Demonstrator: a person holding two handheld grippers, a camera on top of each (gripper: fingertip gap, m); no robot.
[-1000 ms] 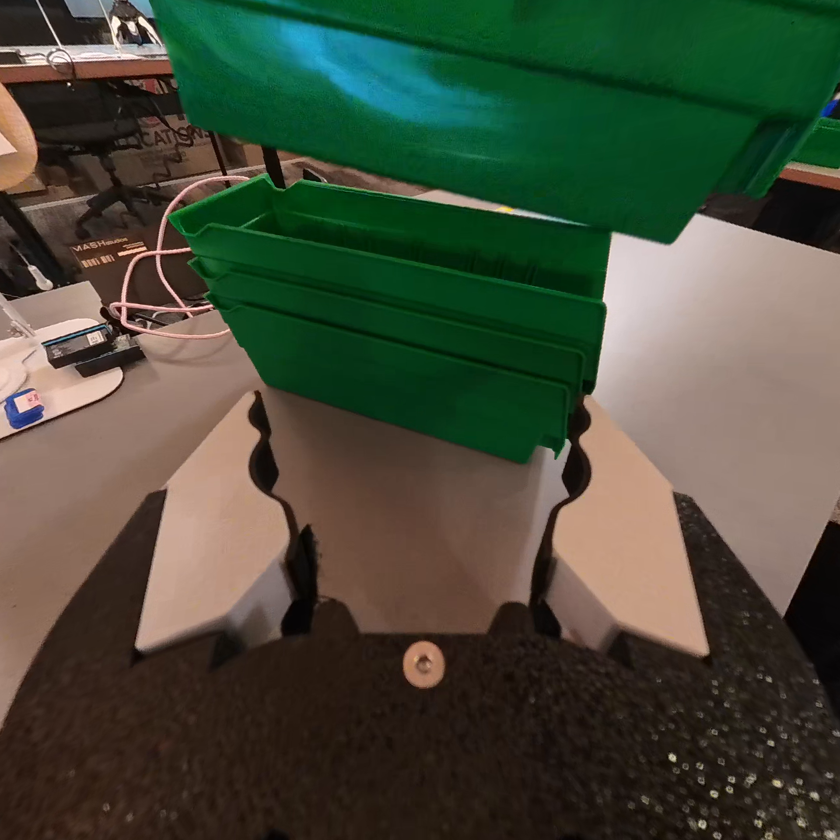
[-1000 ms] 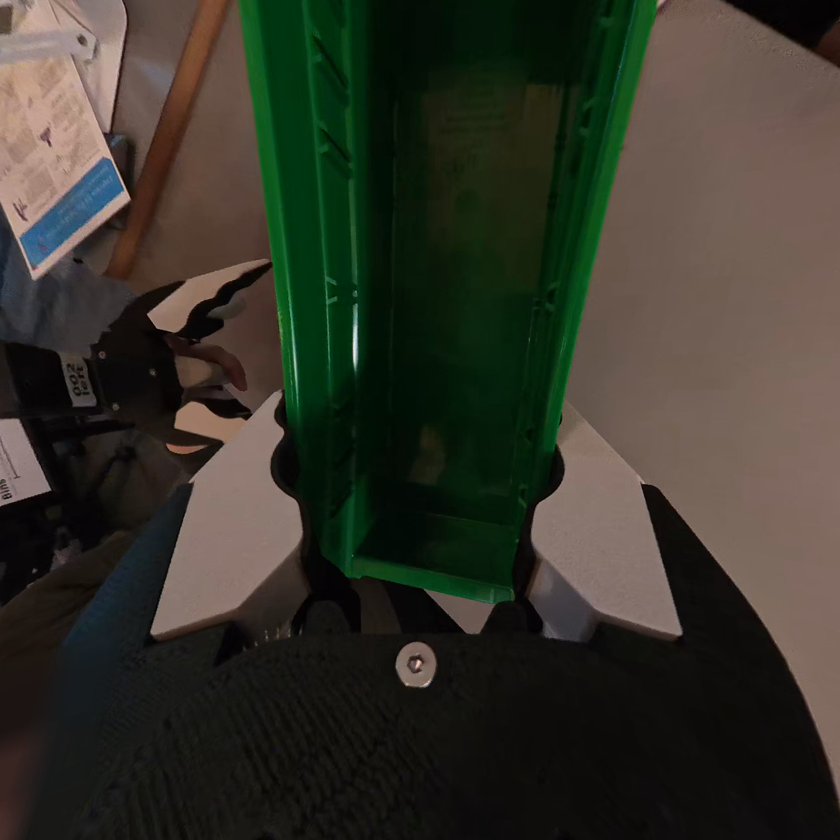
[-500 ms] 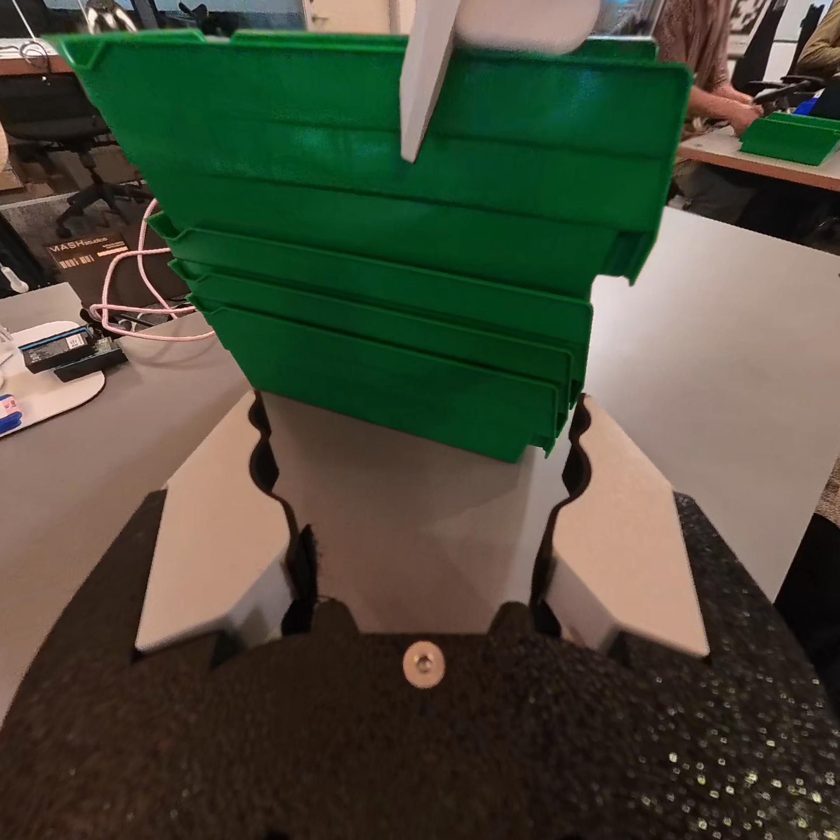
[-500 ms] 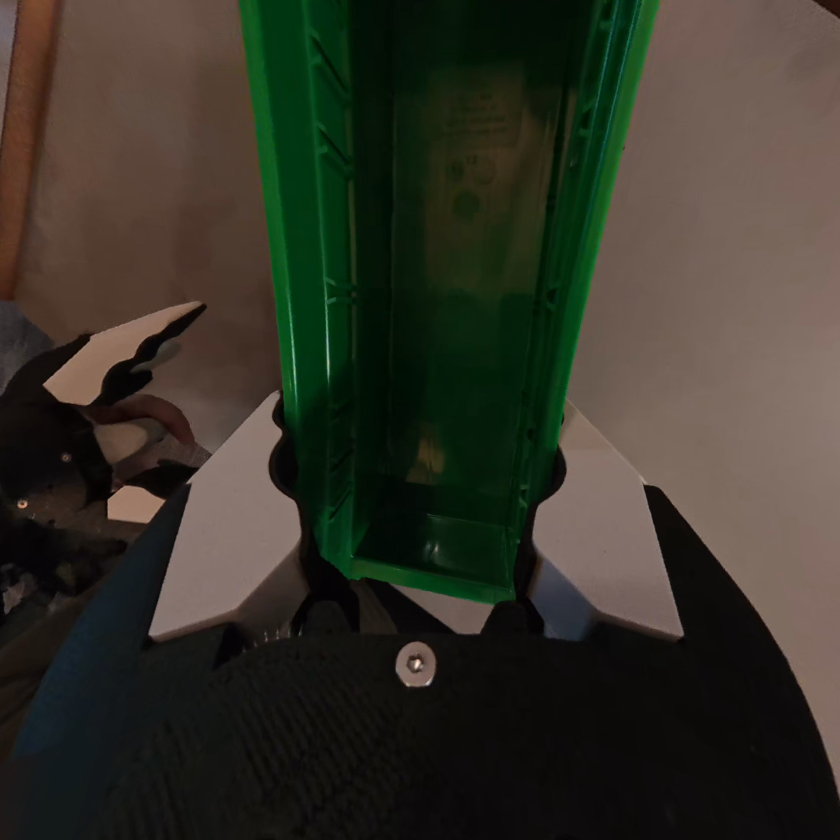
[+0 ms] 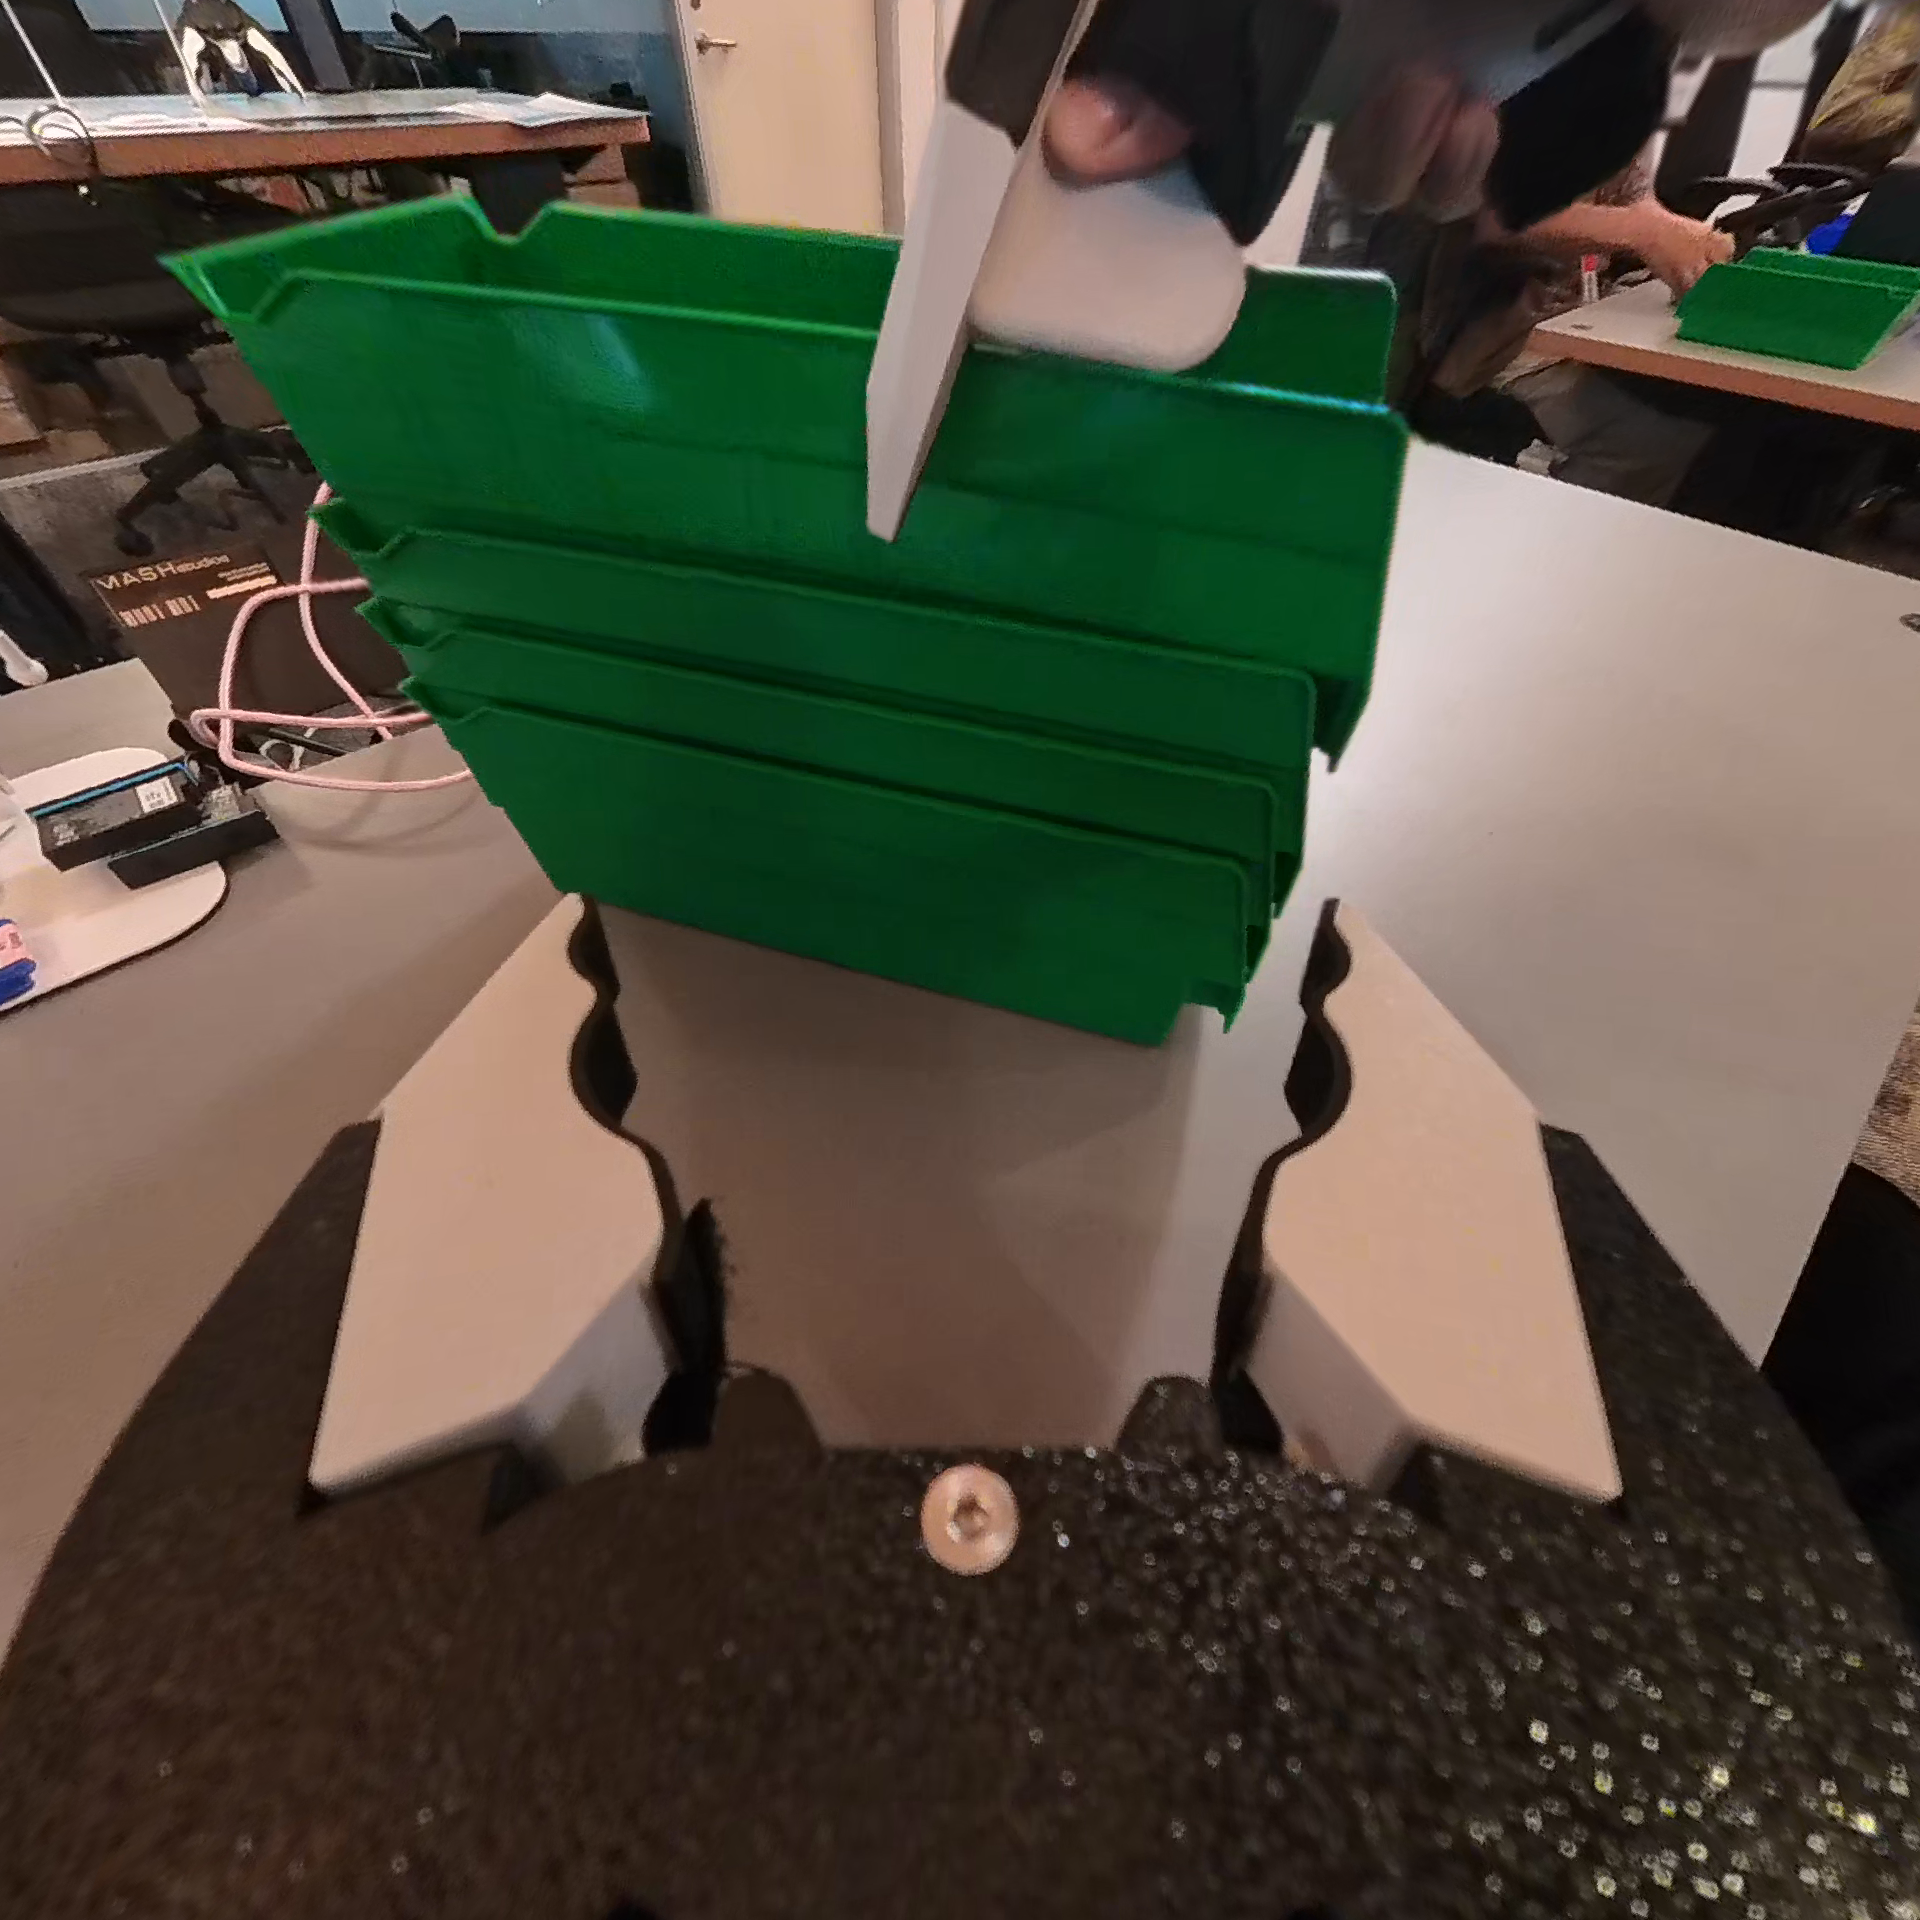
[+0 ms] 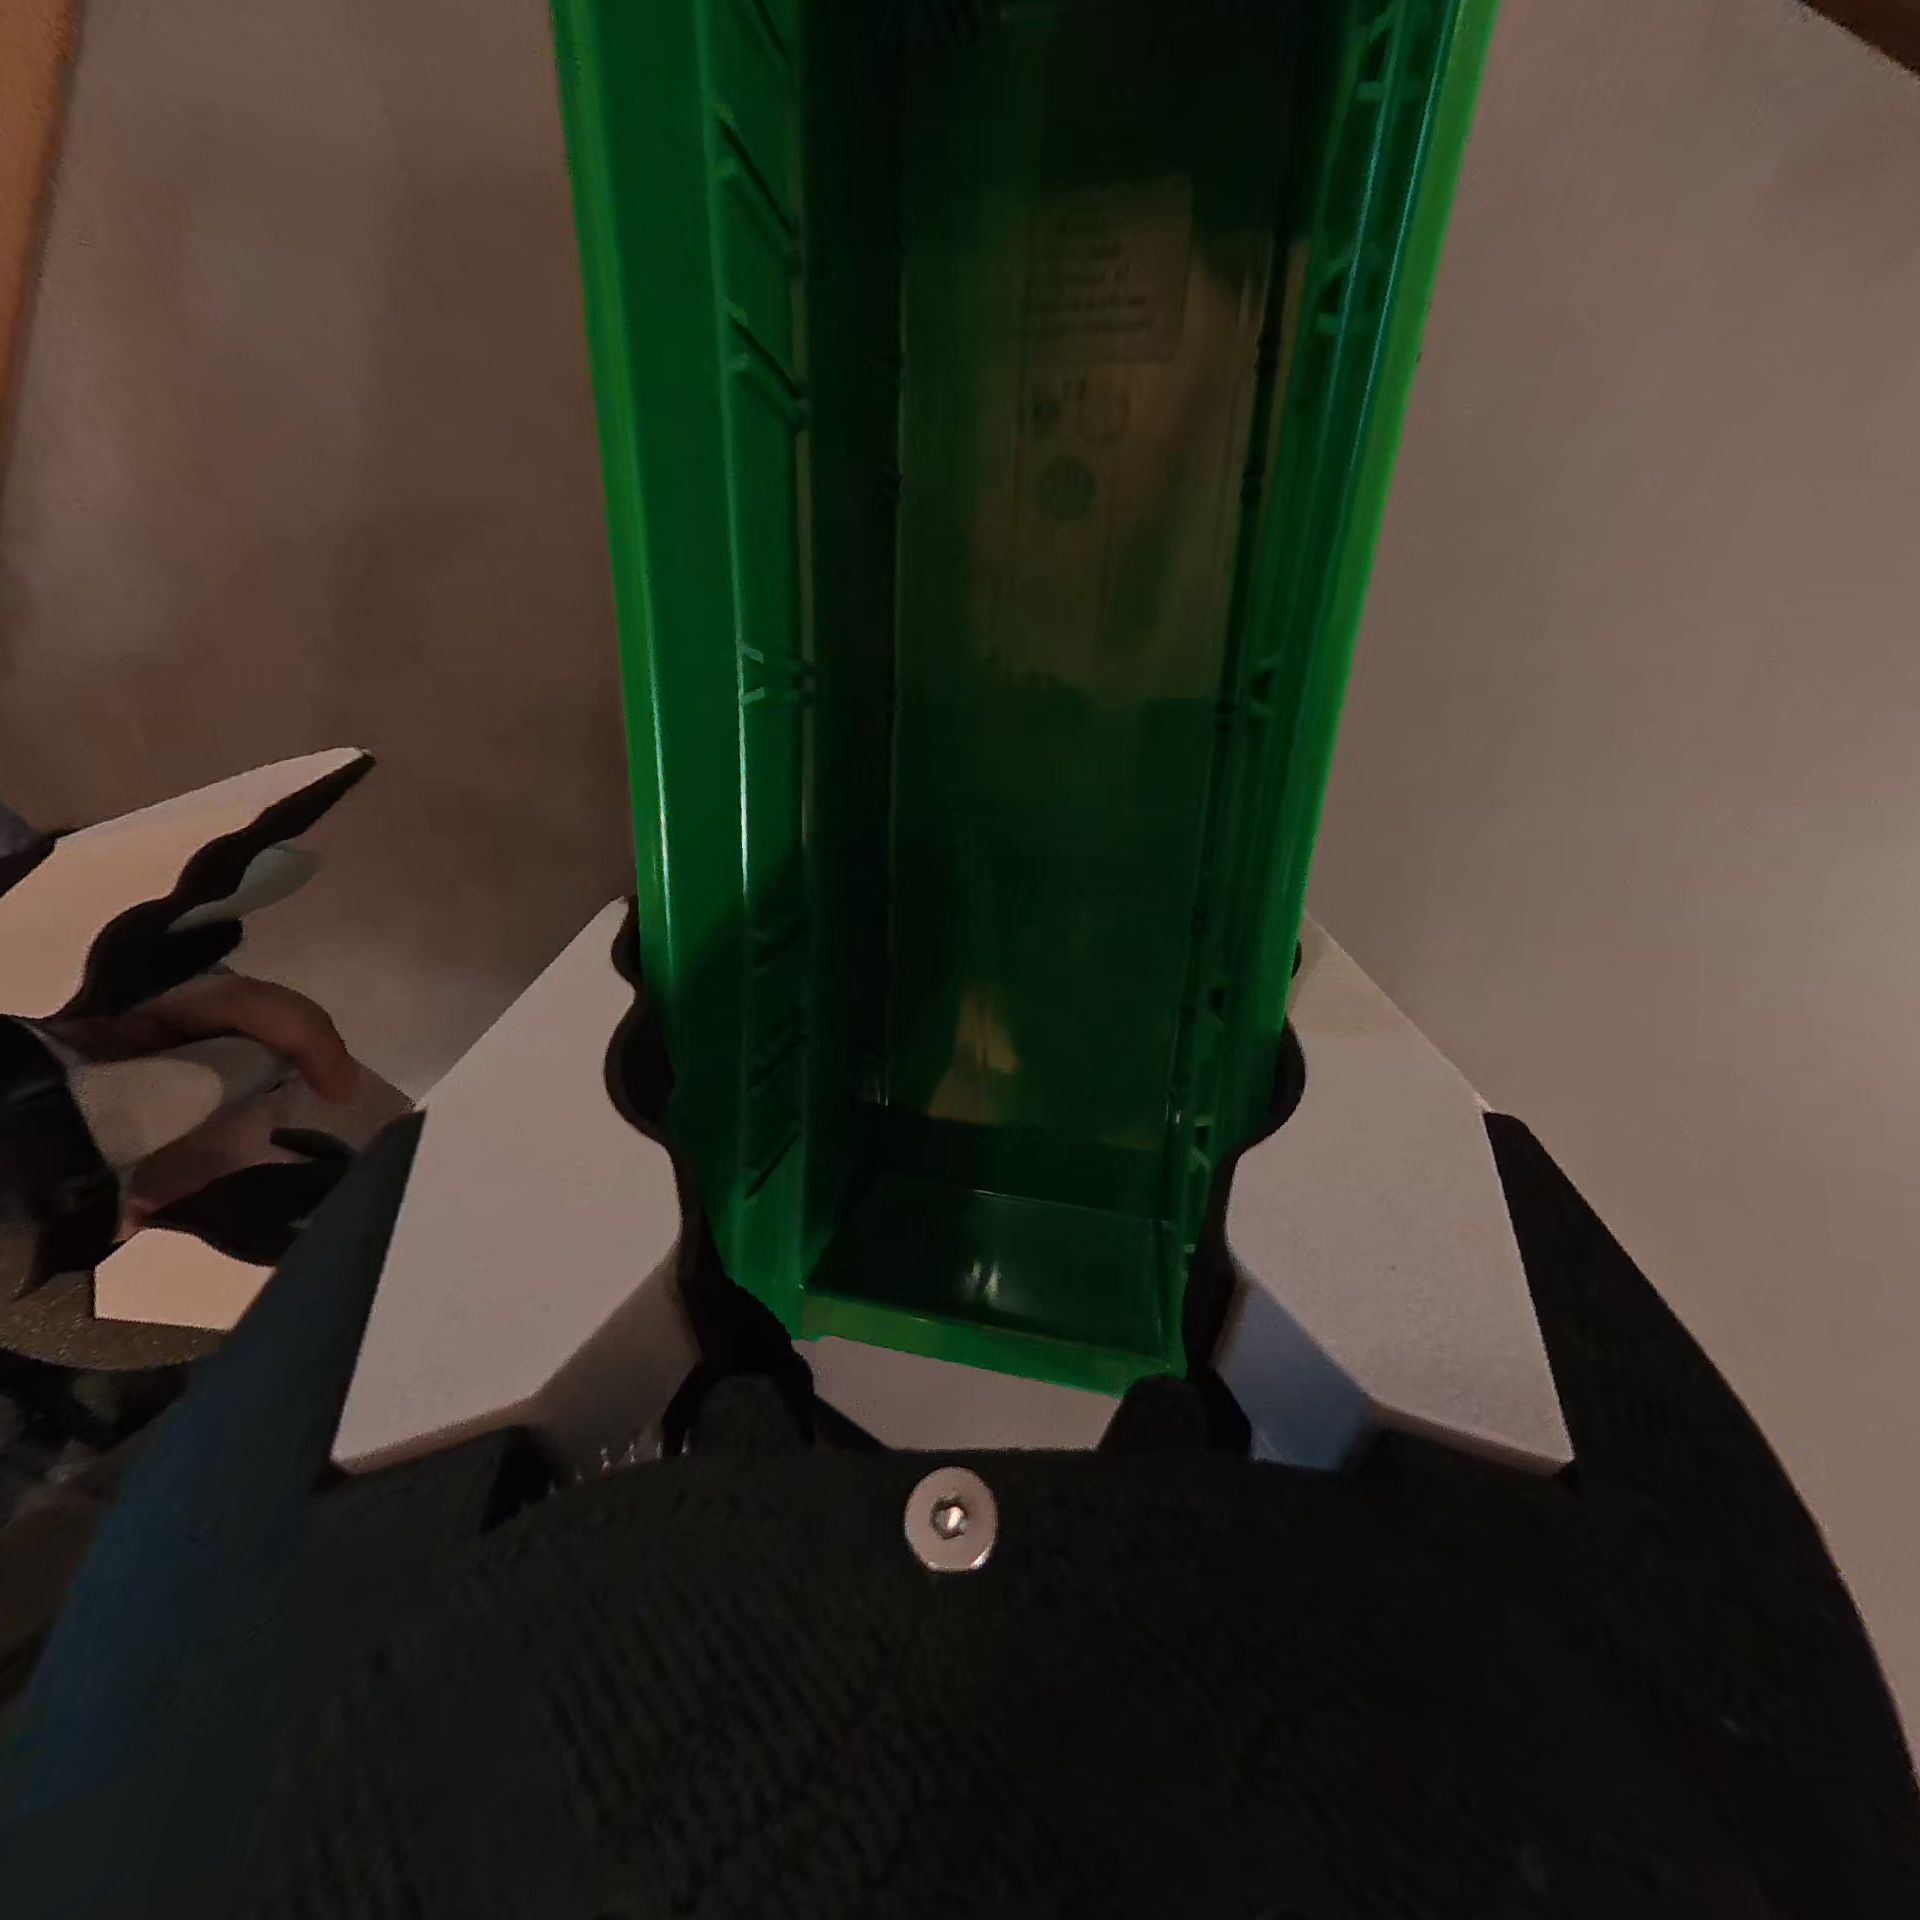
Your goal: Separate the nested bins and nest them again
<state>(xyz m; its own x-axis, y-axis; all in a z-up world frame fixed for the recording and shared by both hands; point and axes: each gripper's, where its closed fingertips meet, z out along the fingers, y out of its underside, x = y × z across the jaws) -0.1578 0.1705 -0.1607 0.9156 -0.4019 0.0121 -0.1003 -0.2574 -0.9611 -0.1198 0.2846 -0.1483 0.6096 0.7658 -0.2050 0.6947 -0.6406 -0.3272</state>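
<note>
The surface (image 5: 1621, 748) is one flat, matte, pale grey top that fills the centre and right of the left wrist view.

The stack (image 5: 862, 790) stands on it at frame centre: three green bins nested one inside another, with stepped rims showing along the near long side. The plastic is smooth, thin-walled and glossy, and each bin is a long, shallow trough.

The top bin (image 5: 644, 416), a fourth, sits partly lowered into the stack in the upper half of the frame, its rim well above the others. In the right wrist view its interior runs up the frame centre, with ribbed side walls and a pale label on the floor.

The right claw (image 6: 961, 1174) pinches the top bin across its width, one white finger pressed on each outer side wall. In the left wrist view it enters from the top centre, pointing down, with a hand (image 5: 1122, 125) around its black body.

The left claw (image 5: 961, 1070) is spread, with nothing between its white, wavy-edged fingers. It is level at the lower centre, just short of the stack's base and not touching it.

One pink cable (image 5: 281, 675) loops at the left edge.
</note>
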